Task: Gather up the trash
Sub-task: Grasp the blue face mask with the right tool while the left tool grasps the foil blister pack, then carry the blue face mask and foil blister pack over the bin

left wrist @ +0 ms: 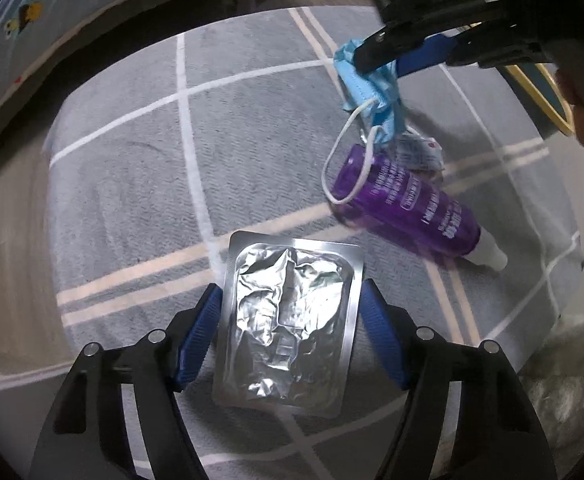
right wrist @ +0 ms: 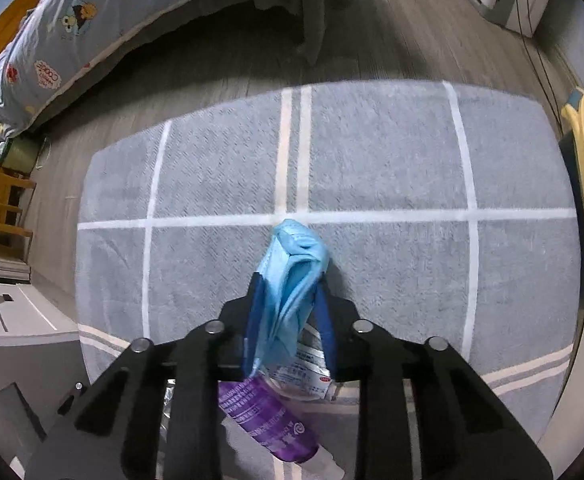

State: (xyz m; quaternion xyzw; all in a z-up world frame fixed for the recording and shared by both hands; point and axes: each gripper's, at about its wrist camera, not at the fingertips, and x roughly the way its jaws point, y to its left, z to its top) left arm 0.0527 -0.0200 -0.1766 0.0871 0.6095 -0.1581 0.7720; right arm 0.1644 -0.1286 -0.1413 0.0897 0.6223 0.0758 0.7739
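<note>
Right wrist: right gripper (right wrist: 290, 312) pinches mask (right wrist: 292, 276); open rug (right wrist: 372, 160) beyond.

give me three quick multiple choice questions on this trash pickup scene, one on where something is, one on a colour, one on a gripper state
1. Where is the foil blister pack?
A. between the open fingers of the left gripper, on the rug
B. on the bed
C. inside a bin

2. What colour is the bottle lying on the rug?
A. green
B. purple
C. red

3. What is the right gripper doing?
A. wide open and empty
B. shut on the bottle
C. shut on the blue face mask

Answers:
1. A, the left wrist view shows the silver pack flat on the grey rug with a blue finger on each side.
2. B, its body is see-through purple with white print.
3. C, both views show the crumpled mask pinched between the fingers, its ear loop hanging down over the bottle.
</note>
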